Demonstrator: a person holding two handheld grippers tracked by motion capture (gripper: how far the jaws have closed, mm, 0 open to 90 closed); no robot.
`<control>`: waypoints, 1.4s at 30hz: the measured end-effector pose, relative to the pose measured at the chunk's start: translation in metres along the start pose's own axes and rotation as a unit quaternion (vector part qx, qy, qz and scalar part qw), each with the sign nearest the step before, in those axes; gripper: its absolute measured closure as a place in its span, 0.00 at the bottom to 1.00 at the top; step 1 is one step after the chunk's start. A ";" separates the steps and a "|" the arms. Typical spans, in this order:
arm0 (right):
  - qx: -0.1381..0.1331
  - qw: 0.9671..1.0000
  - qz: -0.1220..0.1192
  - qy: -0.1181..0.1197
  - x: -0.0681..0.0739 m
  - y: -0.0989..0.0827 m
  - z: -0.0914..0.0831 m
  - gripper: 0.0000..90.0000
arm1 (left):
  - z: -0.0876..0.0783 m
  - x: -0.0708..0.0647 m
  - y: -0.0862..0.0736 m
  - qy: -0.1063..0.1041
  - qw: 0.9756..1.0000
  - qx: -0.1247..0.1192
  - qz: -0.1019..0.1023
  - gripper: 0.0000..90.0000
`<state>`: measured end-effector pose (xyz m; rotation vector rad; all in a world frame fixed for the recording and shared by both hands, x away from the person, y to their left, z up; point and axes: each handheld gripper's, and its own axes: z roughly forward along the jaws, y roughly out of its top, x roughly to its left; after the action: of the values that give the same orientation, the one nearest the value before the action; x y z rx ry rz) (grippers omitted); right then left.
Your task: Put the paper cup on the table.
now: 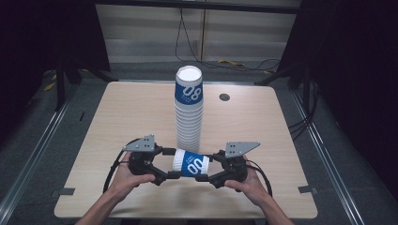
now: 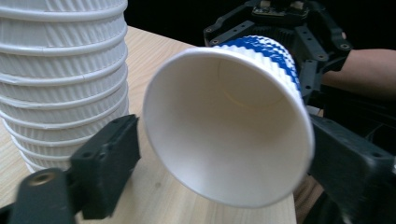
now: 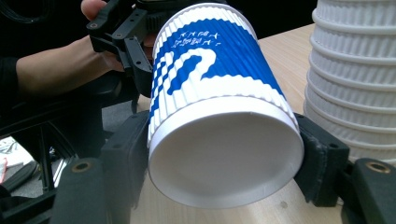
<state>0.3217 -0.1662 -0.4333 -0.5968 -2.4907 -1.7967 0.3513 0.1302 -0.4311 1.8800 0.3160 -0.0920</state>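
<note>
Nearest the person, a single blue-and-white paper cup [image 1: 190, 163] lies level above the bench [image 1: 122, 117], held between both tools. The right hand-held gripper [image 3: 224, 158] is clamped tight across the cup's base end. The left hand-held gripper [image 2: 219, 163] straddles the rim, one jaw apparently touching it and the other standing off, so it is judged open. Just beyond stands the tall stack of cups [image 1: 188, 110]. Judged step: one cup in transfer between hands. Next move calls for turning it upside down to match the stack, then lowering it squarely onto the top.
</note>
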 end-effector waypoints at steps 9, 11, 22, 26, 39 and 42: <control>-0.006 1.000 -0.005 0.008 0.002 0.002 0.002 0.33 | 0.008 -0.003 0.001 -0.004 1.000 0.007 0.000 0.04; -0.008 1.000 -0.005 0.012 0.002 0.002 0.003 0.33 | 0.010 -0.004 0.001 -0.012 1.000 0.005 0.003 0.06; 0.002 1.000 -0.010 0.016 0.004 0.002 0.004 0.33 | 0.014 -0.003 0.001 -0.040 0.999 -0.001 0.010 0.12; 0.011 1.000 -0.018 0.018 0.006 0.001 0.007 0.32 | 0.016 -0.004 0.000 -0.042 0.999 0.009 0.012 0.11; 0.024 0.999 -0.006 0.030 0.005 0.001 0.008 0.32 | 0.014 -0.004 0.000 -0.055 0.998 0.021 0.021 0.16; 0.026 0.999 -0.007 0.034 0.004 0.001 0.009 0.32 | 0.012 -0.005 0.001 -0.057 0.998 0.021 0.023 0.16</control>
<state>0.3195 -0.1570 -0.4347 -0.5086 -2.4949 -1.7193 0.3483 0.1175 -0.4336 1.9138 0.1942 -0.1755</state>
